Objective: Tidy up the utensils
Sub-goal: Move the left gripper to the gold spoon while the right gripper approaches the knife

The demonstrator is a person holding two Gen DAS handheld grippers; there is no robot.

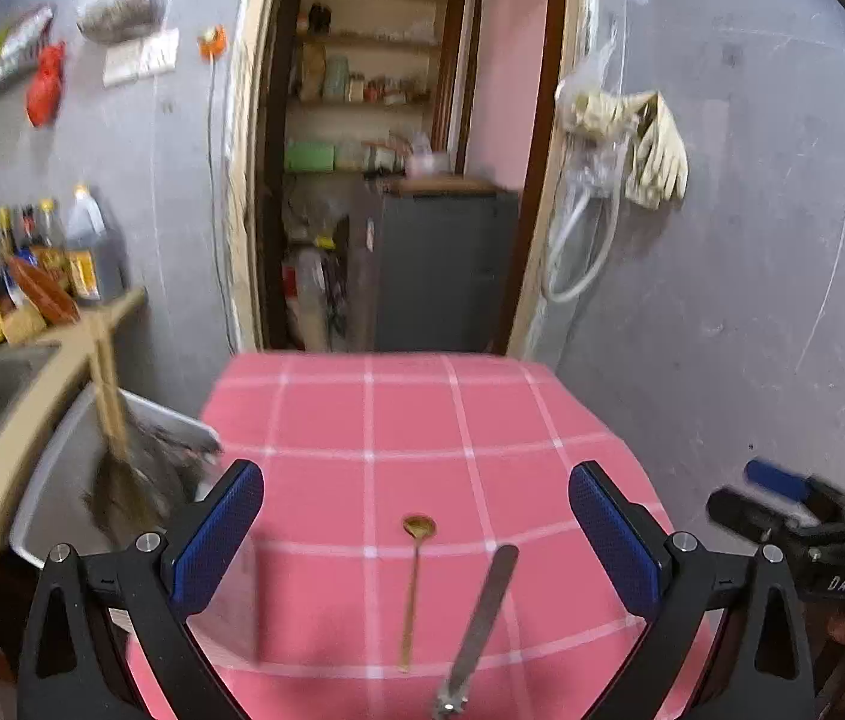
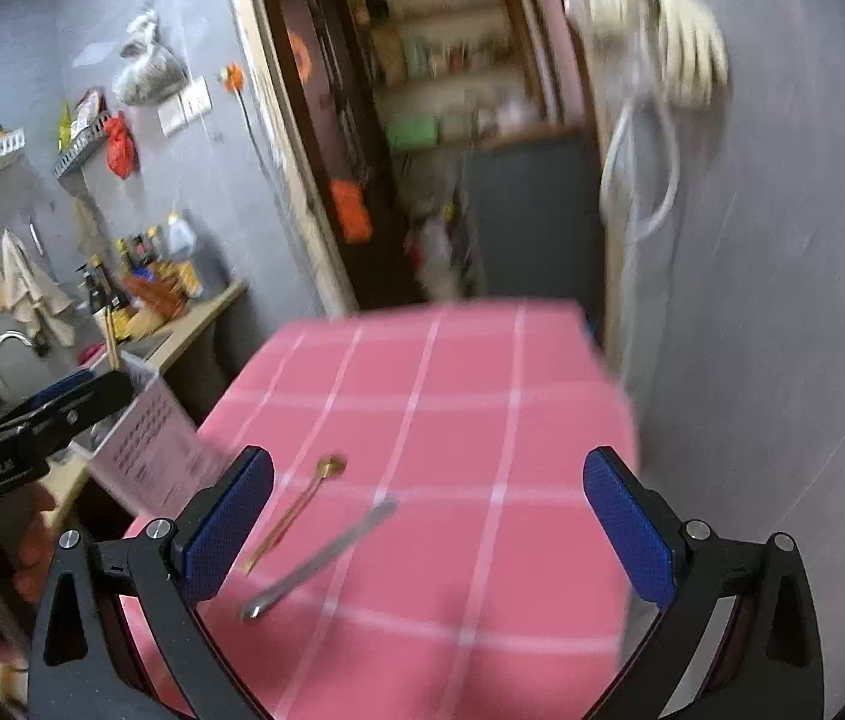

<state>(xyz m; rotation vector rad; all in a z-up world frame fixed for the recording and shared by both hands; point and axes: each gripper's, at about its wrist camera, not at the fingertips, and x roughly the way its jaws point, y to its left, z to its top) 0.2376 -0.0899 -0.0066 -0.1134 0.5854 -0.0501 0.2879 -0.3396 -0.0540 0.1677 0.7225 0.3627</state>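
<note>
Broom (image 1: pixel 122 468) beside checked table (image 1: pixel 422 420)

In the left wrist view the silver utensil (image 1: pixel 479 624) runs off the bottom edge, its head cut off. The right wrist view is motion-blurred: shelf contents (image 2: pixel 440 54) at upper centre and the gold spoon (image 2: pixel 302 507) smear beyond detail.

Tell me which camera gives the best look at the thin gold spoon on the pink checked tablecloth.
The left wrist view. There the thin gold spoon lies sharp and almost straight ahead on the pink checked tablecloth, bowl and handle both clear. The right wrist view shows the same spoon off to the left, slanted and smeared by motion blur.
</note>
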